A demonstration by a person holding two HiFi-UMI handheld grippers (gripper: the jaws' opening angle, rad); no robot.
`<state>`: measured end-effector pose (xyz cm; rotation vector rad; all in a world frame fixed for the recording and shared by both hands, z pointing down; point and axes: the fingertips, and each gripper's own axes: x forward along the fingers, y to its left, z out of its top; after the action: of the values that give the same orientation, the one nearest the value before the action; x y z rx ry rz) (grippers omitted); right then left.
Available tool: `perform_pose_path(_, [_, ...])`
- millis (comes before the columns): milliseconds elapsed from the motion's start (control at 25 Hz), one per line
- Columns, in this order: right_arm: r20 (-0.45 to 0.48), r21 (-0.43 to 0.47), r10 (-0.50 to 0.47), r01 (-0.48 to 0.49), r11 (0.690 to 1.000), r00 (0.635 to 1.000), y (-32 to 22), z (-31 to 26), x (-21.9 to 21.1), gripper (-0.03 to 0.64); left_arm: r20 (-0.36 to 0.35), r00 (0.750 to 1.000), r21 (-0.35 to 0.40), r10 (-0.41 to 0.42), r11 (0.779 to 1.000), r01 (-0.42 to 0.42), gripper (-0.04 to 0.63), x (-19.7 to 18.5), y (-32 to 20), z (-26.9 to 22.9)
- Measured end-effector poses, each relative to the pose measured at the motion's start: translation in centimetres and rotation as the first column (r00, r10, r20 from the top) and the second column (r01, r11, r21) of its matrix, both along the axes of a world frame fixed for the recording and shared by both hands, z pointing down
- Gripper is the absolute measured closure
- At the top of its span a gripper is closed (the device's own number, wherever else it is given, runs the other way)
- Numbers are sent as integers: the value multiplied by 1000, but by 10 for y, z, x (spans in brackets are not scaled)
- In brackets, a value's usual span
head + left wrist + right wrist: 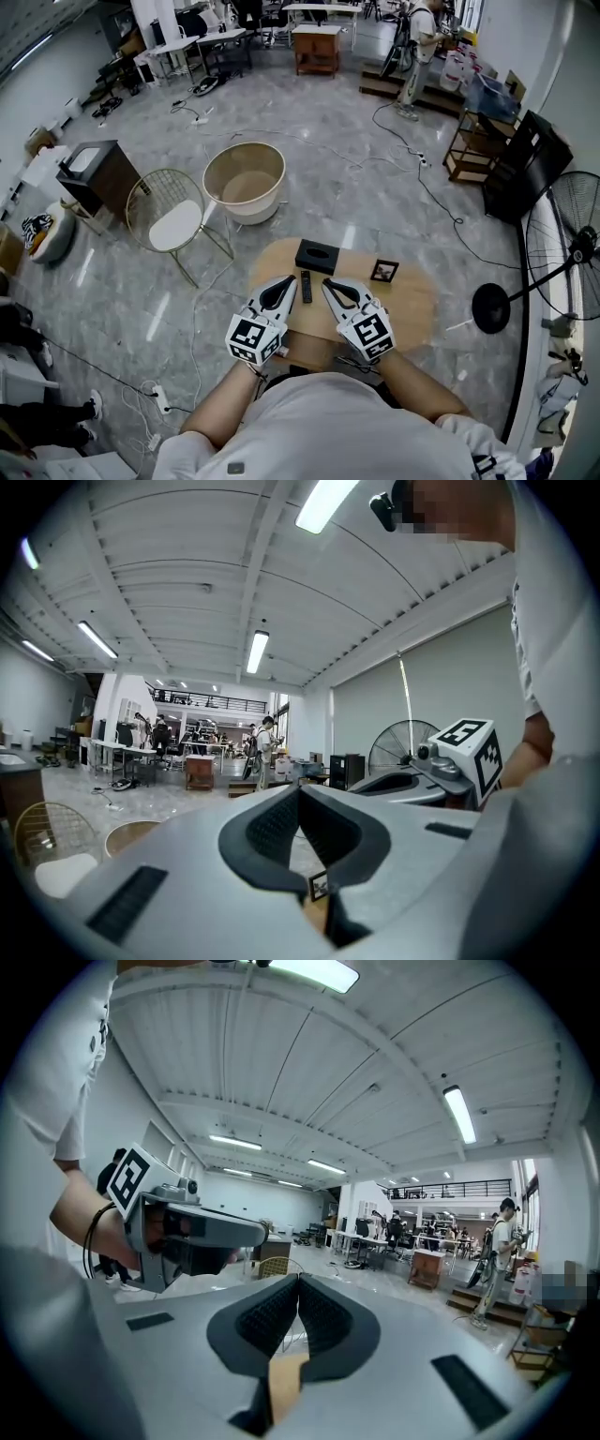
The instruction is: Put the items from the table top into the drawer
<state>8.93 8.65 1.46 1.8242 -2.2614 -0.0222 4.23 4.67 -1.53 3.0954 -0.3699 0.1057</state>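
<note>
A small oval wooden table (pixel 412 305) stands in front of me. On it lie a black box (pixel 316 256), a dark remote (pixel 306 286) and a small picture frame (pixel 383 272). My left gripper (pixel 286 282) and right gripper (pixel 328 284) hang side by side over the table's near edge, on either side of the remote. Both are shut with nothing between the jaws. The left gripper view shows its closed jaws (pixel 298 789) pointing level into the room, with the right gripper (pixel 441 771) beside them. In the right gripper view its tips (pixel 298 1279) also meet, and the left gripper (pixel 187 1232) is alongside.
A wire chair with a white seat (pixel 173 220) and a round beige tub (pixel 244 178) stand left of the table. A floor fan (pixel 562 272) is at the right. Cables run over the marble floor. A person stands far back by a step.
</note>
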Motion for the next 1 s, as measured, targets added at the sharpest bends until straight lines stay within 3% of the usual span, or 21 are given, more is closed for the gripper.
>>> perform_pose_path(520, [17, -1, 30, -30, 1000, 999, 75, -3, 8, 589, -4, 1000, 8, -13, 1000, 13, 586, -2, 60, -10])
perform_pose_path(1000, [29, 2, 143, -143, 990, 989, 75, -4, 7, 588, 3, 996, 17, 93, 996, -93, 586, 2, 55, -3])
